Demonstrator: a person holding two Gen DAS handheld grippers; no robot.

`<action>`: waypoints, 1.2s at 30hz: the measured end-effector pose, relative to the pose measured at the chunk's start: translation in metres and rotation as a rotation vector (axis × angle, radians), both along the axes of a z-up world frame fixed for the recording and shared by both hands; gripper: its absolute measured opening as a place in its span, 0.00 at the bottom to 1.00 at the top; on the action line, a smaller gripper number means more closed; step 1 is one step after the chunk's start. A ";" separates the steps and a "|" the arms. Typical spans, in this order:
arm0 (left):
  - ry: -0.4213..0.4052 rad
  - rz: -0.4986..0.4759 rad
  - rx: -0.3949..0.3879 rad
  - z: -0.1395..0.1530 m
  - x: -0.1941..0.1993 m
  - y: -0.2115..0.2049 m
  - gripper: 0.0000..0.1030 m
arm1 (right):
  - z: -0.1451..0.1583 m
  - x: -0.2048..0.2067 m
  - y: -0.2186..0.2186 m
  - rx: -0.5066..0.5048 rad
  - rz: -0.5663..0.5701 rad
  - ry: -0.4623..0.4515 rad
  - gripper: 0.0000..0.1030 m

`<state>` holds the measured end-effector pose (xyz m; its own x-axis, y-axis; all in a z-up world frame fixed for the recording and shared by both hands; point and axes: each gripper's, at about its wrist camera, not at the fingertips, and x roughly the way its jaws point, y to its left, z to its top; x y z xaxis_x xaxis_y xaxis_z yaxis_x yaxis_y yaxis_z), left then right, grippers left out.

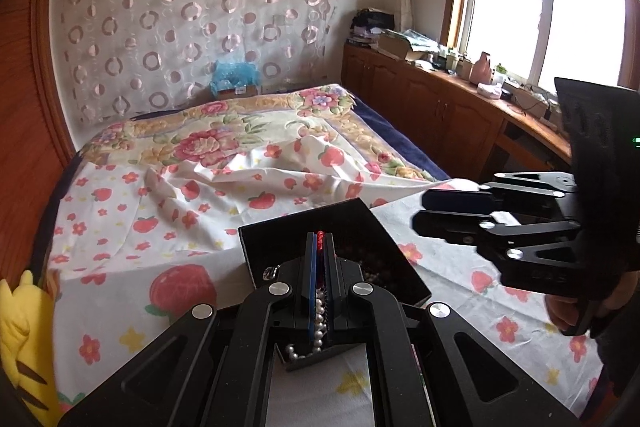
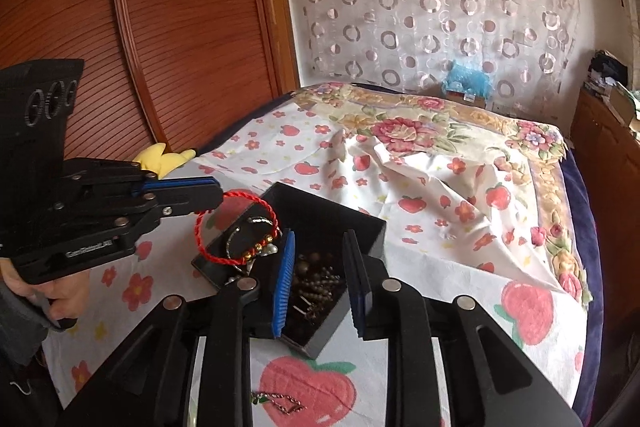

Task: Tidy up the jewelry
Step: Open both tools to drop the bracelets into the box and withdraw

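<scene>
Where the black jewelry box (image 2: 320,223) sits open on the strawberry-print sheet (image 2: 460,267), the left gripper (image 2: 212,193) is pinched on a red cord bracelet (image 2: 236,227), whose loop with gold beads hangs over the box's near-left corner. In the left wrist view only a sliver of red shows at its fingertips (image 1: 320,239), and a pearl strand (image 1: 318,327) lies below them (probably in the box, though the linkage hides most of it). The right gripper (image 2: 320,267) hovers over the box with its fingers apart, holding nothing. Dark beads (image 2: 316,283) fill the box interior, indistinct. A thin chain (image 2: 280,403) lies on the sheet, partly hidden by the gripper frame.
</scene>
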<state>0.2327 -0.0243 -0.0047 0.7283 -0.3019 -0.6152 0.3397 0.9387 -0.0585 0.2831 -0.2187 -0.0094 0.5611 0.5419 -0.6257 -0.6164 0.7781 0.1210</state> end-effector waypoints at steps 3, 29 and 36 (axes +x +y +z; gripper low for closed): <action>0.016 0.001 0.004 -0.007 0.006 -0.001 0.02 | -0.006 -0.004 -0.006 -0.014 -0.011 0.002 0.28; 0.023 -0.020 0.004 -0.011 -0.019 -0.007 0.38 | -0.048 -0.068 -0.033 -0.053 -0.052 0.062 0.28; 0.074 -0.007 0.004 -0.032 -0.052 0.009 0.38 | -0.068 -0.073 -0.024 -0.092 -0.015 0.107 0.28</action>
<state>0.1807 -0.0150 -0.0365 0.6786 -0.3041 -0.6686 0.3408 0.9367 -0.0802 0.2096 -0.2423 -0.0775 0.4966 0.4713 -0.7289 -0.5916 0.7982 0.1131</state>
